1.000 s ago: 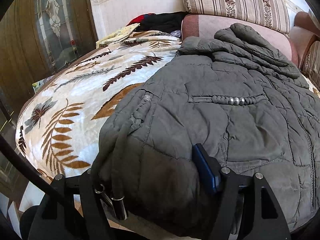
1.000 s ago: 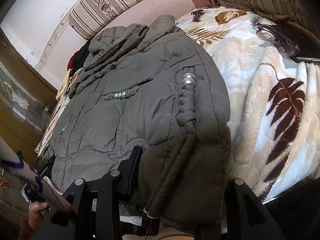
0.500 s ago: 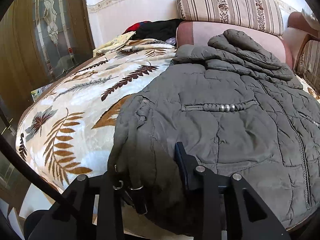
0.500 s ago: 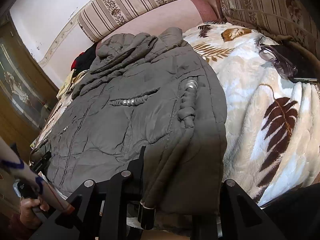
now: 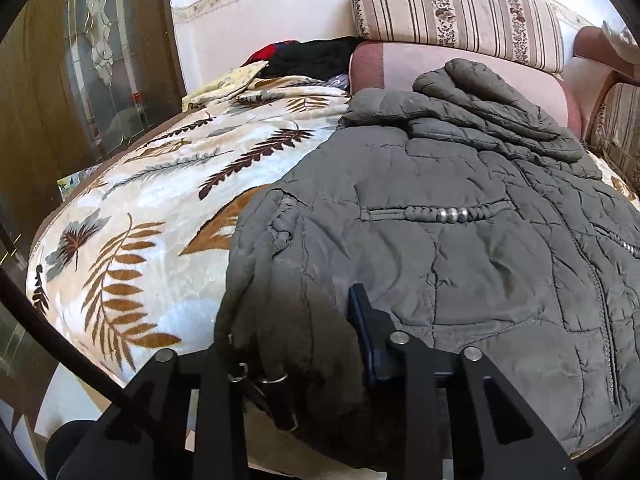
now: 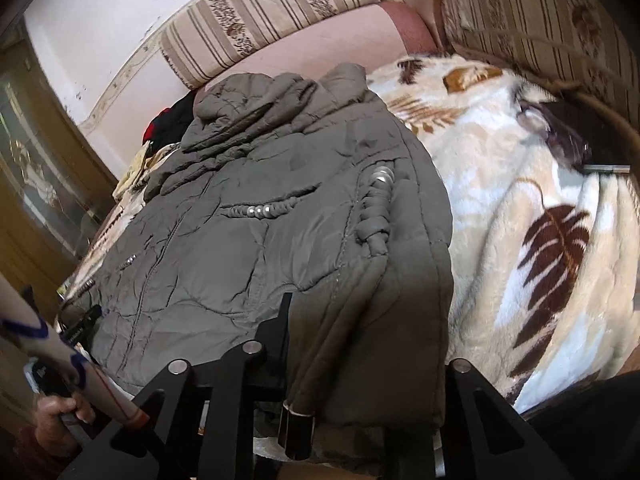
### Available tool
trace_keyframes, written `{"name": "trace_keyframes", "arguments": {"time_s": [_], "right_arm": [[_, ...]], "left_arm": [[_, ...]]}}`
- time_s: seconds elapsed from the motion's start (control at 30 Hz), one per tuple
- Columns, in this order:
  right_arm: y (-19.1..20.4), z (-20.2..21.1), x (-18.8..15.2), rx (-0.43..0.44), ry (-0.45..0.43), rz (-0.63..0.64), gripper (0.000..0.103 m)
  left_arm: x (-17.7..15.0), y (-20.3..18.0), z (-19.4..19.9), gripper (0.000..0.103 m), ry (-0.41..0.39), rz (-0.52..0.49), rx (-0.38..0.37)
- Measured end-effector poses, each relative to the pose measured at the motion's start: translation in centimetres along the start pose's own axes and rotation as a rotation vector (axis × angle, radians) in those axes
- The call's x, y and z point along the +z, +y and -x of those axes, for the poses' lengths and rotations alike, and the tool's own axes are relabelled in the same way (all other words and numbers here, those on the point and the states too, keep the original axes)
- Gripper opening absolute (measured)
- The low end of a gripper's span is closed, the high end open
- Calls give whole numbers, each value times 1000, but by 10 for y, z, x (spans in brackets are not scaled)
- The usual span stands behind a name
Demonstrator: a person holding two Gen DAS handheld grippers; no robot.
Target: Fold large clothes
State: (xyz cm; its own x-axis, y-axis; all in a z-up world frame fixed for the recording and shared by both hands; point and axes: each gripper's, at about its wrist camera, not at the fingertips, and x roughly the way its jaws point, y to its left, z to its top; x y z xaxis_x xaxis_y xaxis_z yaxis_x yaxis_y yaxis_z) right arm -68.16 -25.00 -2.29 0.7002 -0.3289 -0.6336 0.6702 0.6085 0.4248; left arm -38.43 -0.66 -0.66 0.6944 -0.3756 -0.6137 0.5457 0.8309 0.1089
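Left wrist view first: a grey quilted jacket (image 5: pixel 460 248) is seen laid out flat on a leaf-print blanket (image 5: pixel 140 220) that's spread over a sofa, with the hood end bunched up against the pink backrest (image 5: pixel 460 52). The jacket's near hem corner is being pinched by the left gripper (image 5: pixel 288 320), whose jaws are closing on the padded fabric, so cloth is clearly sandwiched between them, and a couple of drawcord ends with metal tips (image 5: pixel 276 380) can be seen dangling right there. From the right wrist view, the opposite hem corner is clamped the same way by the right gripper (image 6: pixel 360 340), jaws closing with a thick fold of jacket (image 6: pixel 260 240) between them, and a cord end (image 6: pixel 298 416) hangs down at the edge. A striped cushion (image 6: pixel 260 12) is propped along the back, and a dark pile of other clothes (image 5: pixel 312 56) is heaped in the far corner. A person's hand (image 6: pixel 60 412) is glimpsed at the lower left.
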Motion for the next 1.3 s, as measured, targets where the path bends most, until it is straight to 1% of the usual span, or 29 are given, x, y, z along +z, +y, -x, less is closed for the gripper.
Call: {"name": "trace_keyframes", "arguments": {"time_s": [0.17, 0.23, 0.33, 0.6, 0.73, 0.8, 0.97, 1.17, 1.3], "right_arm": [[3, 11, 6, 7, -29, 23, 20], [4, 18, 9, 12, -47, 31, 19], [10, 25, 13, 1, -69, 66, 18], [9, 33, 15, 7, -68, 59, 17], [2, 27, 14, 2, -39, 28, 17], [0, 28, 12, 4, -43, 19, 16], [11, 47, 18, 25, -83, 61, 15], [16, 67, 26, 53, -97, 81, 15], [22, 83, 33, 71, -114, 114, 15]], "left_arm": [[6, 4, 8, 23, -10, 7, -34], [10, 5, 15, 23, -32, 6, -46], [12, 4, 21, 22, -43, 3, -53], [12, 9, 25, 22, -44, 9, -73], [8, 10, 18, 22, -15, 0, -70], [9, 12, 23, 22, -31, 10, -77], [17, 13, 43, 22, -81, 2, -77], [21, 21, 55, 22, -82, 23, -101], [30, 28, 68, 22, -99, 35, -119]]}}
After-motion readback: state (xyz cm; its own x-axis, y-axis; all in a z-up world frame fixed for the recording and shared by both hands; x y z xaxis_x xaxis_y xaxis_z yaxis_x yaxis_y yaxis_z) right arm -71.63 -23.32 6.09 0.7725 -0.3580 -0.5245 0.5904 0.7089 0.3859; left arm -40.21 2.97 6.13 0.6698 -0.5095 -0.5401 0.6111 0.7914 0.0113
